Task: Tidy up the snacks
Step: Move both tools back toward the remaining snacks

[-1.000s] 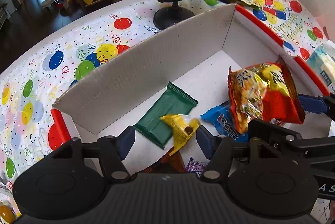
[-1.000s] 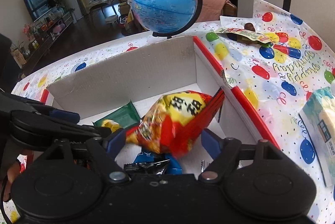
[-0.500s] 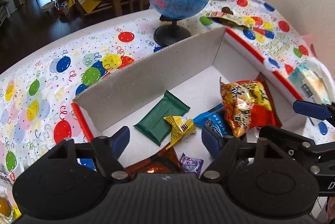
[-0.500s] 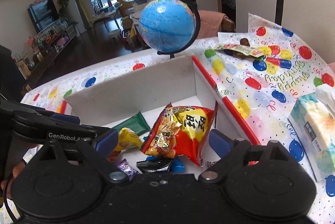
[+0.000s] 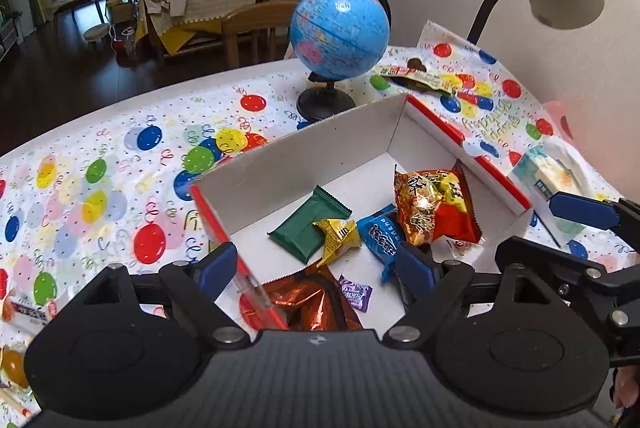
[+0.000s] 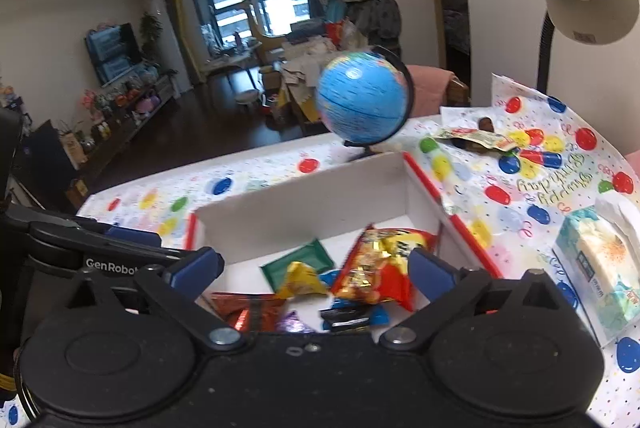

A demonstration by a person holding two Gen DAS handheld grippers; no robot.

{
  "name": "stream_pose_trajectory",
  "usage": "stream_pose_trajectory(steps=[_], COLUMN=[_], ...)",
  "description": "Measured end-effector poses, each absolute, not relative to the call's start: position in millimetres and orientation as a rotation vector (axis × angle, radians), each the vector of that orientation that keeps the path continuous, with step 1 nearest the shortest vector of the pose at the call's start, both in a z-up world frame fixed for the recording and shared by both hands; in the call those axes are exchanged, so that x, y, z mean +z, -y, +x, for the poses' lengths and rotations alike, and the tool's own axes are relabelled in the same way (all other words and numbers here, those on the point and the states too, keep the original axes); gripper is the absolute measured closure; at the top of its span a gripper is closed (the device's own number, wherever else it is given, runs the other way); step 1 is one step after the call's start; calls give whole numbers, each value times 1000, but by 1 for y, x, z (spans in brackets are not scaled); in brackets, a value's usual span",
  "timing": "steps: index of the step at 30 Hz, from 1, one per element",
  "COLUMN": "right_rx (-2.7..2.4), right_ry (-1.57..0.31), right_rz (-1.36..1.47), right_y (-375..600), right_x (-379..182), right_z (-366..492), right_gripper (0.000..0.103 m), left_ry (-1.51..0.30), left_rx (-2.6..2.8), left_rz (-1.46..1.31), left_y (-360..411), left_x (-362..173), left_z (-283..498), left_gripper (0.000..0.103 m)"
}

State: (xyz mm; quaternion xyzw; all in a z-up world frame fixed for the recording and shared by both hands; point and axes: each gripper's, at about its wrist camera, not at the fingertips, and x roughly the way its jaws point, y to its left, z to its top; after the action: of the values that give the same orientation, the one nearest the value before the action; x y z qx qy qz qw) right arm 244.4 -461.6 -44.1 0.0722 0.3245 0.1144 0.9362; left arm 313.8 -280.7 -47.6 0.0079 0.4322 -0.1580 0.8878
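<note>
Both grippers were hanging above the near end of the white cardboard box (image 5: 304, 164), and neither was holding anything. The left gripper (image 5: 316, 266) had its jaws spread wide, same for the right gripper (image 6: 316, 268).

Most of the snacks were already in the box: a red-and-yellow chip bag (image 5: 434, 206) leaning at the right wall, a blue wrapper (image 5: 380, 234) half under it, a flat green bar (image 5: 306, 226) in the middle with a small yellow candy (image 5: 336, 234) lying on its corner, plus a shiny orange foil pack (image 5: 310, 302) and a tiny purple candy (image 5: 355, 292) at the near end.

One loose snack packet (image 5: 416, 76) sat on the balloon-print desk (image 5: 120, 156) far back, right of the globe (image 5: 340, 32). A tissue pack (image 6: 596, 264) lay right of the box.

My guess is that far packet goes next. It looks light and crinkly, so it'll probably slide and flop; I'd pinch it across the sealed end seam, not the puffy middle. The chip bag looks air-filled and crushable, so go gentle there.
</note>
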Motion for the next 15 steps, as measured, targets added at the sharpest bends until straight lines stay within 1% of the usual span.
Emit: stream_pose_trajectory(steps=[2, 5, 8, 15], right_rx=[247, 257, 265, 322], right_ry=[-656, -641, -622, -608], right_rz=[147, 153, 162, 154], right_y=[456, 448, 439, 406], right_x=[-40, -35, -30, -23], right_z=[240, 233, 228, 218], right_gripper=[0, 0, 0, 0], left_ry=[-885, -864, -846, -817], left_rx=[-329, -332, -336, -320], left_rz=[9, -9, -31, -73], left_y=[273, 261, 245, 199], left_x=[-42, -35, -29, -24], left_z=[306, 295, 283, 255], left_gripper=[16, 10, 6, 0])
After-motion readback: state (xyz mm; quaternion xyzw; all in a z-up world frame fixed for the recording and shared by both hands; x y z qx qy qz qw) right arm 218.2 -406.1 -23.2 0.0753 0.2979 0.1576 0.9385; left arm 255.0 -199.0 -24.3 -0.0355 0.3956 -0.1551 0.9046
